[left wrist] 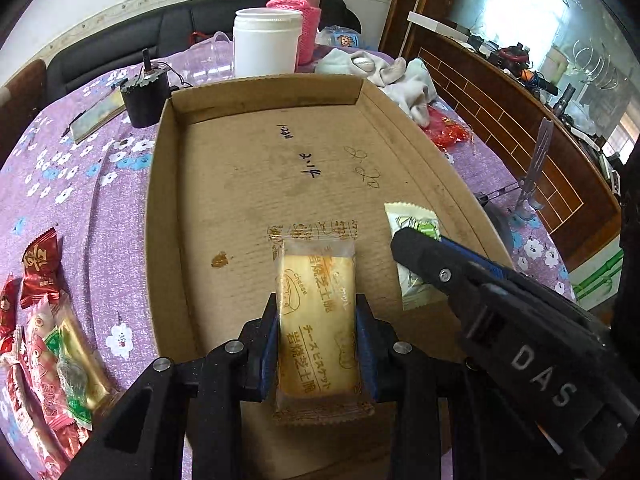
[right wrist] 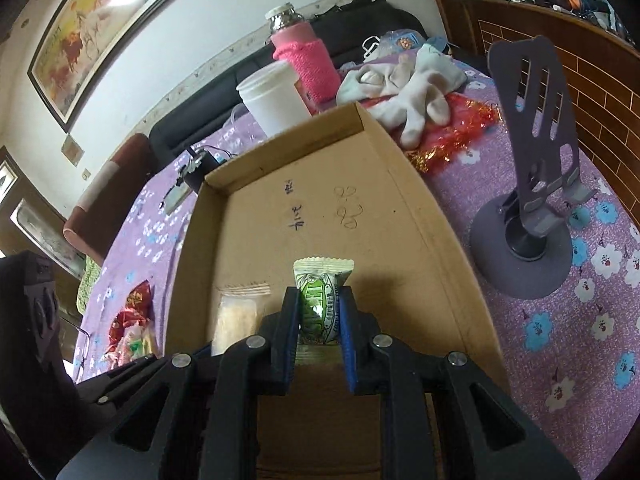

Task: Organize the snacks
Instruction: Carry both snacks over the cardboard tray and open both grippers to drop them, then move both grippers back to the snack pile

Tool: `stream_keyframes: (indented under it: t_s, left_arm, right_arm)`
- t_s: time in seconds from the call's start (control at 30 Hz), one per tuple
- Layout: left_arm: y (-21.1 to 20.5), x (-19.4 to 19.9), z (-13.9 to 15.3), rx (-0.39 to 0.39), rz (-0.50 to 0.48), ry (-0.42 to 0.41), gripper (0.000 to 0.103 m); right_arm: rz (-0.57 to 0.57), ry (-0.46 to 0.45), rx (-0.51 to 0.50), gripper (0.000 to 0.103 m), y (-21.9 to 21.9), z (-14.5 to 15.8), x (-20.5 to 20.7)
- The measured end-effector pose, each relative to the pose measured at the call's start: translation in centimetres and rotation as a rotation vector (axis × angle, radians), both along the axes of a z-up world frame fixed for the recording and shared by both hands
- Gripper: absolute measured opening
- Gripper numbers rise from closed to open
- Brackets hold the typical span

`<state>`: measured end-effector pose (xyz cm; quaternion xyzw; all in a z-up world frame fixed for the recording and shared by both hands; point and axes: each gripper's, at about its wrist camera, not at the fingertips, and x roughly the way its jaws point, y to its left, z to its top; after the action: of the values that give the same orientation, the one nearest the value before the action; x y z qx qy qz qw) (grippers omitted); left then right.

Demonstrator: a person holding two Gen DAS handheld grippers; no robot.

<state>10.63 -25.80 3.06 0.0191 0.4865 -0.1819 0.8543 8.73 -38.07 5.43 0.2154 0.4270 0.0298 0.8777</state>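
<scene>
A round table under a purple flowered cloth (left wrist: 100,208) fills the room's middle, with a black sofa behind it, and on the cloth sits the shallow brown cardboard tray (left wrist: 160,184) that I take as my landmark.

My left gripper (left wrist: 316,340) is clenched on a yellow cheese biscuit in a clear wrapper (left wrist: 316,304), holding it by its long sides over the near end of the tray. My right gripper (right wrist: 319,316) is clamped on a small green-and-white wrapped sweet (right wrist: 320,300), also over the tray's near end, to the right of the biscuit.

I judge both packets very light. The biscuit is stiff but brittle, so a hard squeeze could crack it; its film looks slippery, and the flat long edges are the safest hold. The sweet seems a small firm lump in crinkly wrap, best pinched across its body, not by the frilled ends.

Counting: one biscuit and one green sweet at the tray, nothing yet lying loose on its floor. Left of the tray, a heap of wrapped snacks (left wrist: 44,340), mostly red; I can make out roughly six, but they overlap. Beyond the tray's far wall stand one white plastic jar (left wrist: 266,42) and one pink sleeved flask (left wrist: 300,12).
</scene>
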Motion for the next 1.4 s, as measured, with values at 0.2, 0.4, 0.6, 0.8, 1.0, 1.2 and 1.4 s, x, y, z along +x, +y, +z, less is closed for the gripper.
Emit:
stream_keyframes:
  t_s: [0.2,0.4,0.6,0.8,1.0,1.2,1.4]
  left_arm:
    - [0.4,0.1,0.0,-0.007,0.008,0.007,0.04]
    - [0.7,-0.3,0.7,-0.014,0.011,-0.002,0.042]
    - [2.2,-1.7,2.3,-0.019,0.027,-0.056,0.048]
    - [5.5,-3.4,3.6,-0.052,0.071,-0.077,0.048]
    - [9.8,-5.8,4.6,-0.092,0.109,-0.093,0.048]
    - [16.1,-8.5,5.0,-0.09,0.173,-0.113,0.055]
    - [23.1,-10.6,4.0,-0.061,0.26,-0.118,0.06]
  right_arm:
    - [-0.014,0.003,0.018,0.027,-0.4,0.0,-0.1]
    - [-0.021,-0.037,0.02,0.03,-0.5,1.0,-0.6]
    - [-0.004,-0.093,0.031,0.03,-0.3,2.0,-1.2]
    - [0.045,-0.142,0.028,0.03,1.1,2.8,-1.7]
    - [0.111,-0.235,0.038,0.03,3.3,3.7,-2.8]
    - [0.262,-0.273,0.041,0.03,6.6,4.8,-3.8]
    - [0.372,-0.297,-0.093,0.03,11.1,4.8,-5.0]
